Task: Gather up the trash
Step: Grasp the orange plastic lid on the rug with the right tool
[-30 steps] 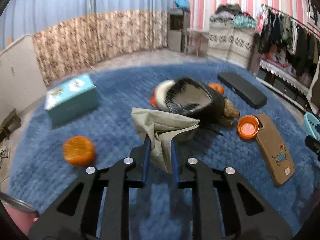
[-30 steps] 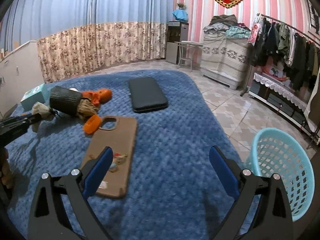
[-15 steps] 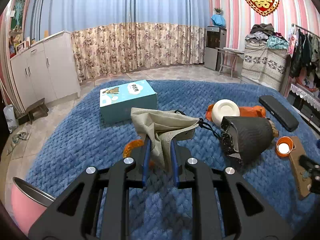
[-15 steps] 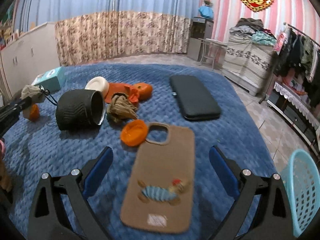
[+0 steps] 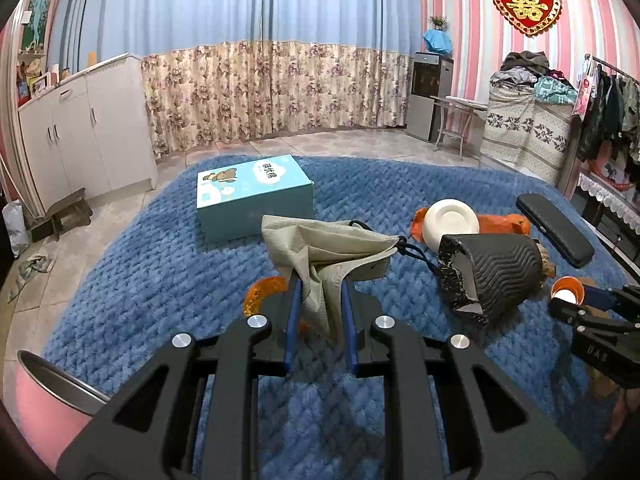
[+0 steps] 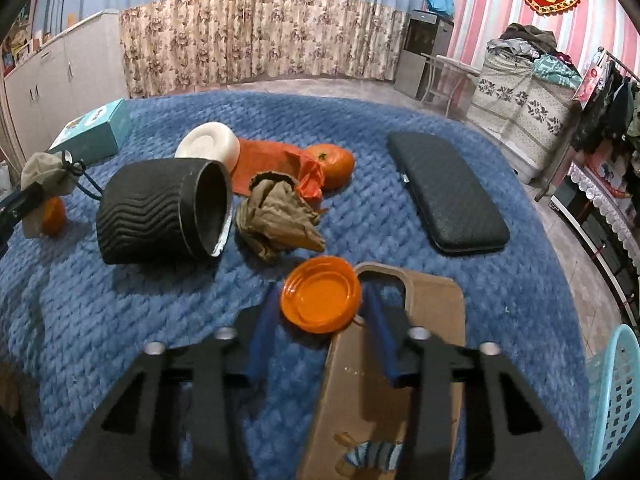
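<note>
Now right tool (image 6: 320, 312) perhaps around orange lid (image 6: 320, 299), formerly clear

A blue woven rug (image 5: 168, 248) covers the middle of a tiled floor (image 5: 344, 142). Behind it, pale blue curtains (image 5: 240, 4) hang above a floral fabric skirt (image 5: 272, 92) along the far wall. Beige cabinets (image 5: 80, 136) stand by the rug's left edge, with a low wooden stool (image 5: 70, 214) beside them. The right wall is pink-and-white striped (image 5: 592, 20) and carries a red heart ornament (image 5: 525, 2). A dark cabinet (image 5: 432, 94) sits in the far corner, next to a small table (image 5: 460, 118), a patterned cloth-draped pile (image 5: 524, 132) and a clothes rack (image 5: 612, 116).
</note>
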The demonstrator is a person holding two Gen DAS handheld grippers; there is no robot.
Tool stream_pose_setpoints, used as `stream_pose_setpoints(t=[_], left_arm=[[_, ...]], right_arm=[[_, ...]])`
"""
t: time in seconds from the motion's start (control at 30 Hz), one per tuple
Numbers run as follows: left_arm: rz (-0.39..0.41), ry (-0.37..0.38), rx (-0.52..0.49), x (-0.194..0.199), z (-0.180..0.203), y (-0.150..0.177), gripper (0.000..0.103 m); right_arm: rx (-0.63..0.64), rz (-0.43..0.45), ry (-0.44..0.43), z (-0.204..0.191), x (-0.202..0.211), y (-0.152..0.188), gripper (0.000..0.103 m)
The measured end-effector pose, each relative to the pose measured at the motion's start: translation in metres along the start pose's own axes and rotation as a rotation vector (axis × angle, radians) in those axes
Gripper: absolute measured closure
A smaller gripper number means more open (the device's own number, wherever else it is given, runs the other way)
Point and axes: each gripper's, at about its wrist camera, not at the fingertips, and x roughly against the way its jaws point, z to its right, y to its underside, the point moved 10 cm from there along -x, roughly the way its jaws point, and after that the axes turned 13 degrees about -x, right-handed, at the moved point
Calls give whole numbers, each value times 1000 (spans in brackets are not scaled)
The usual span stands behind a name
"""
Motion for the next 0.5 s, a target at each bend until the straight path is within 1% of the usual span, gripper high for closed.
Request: stream_pose_setpoints(t=[0.13, 0.27, 0.4, 0.5], left_arm=[[4, -3, -1, 0, -1, -1, 86], [5, -9, -11, -2, 2, -1, 86], [16, -36, -31, 3, 4, -5, 86], [48, -47, -37, 17, 8, -16, 86]], right_arm=[[-15, 33, -20, 1, 8, -2, 63], [-37, 63, -38, 14, 29, -4, 63], [-91, 96, -24, 50, 60, -6, 63], [-144, 125, 5, 86, 85, -5, 63]])
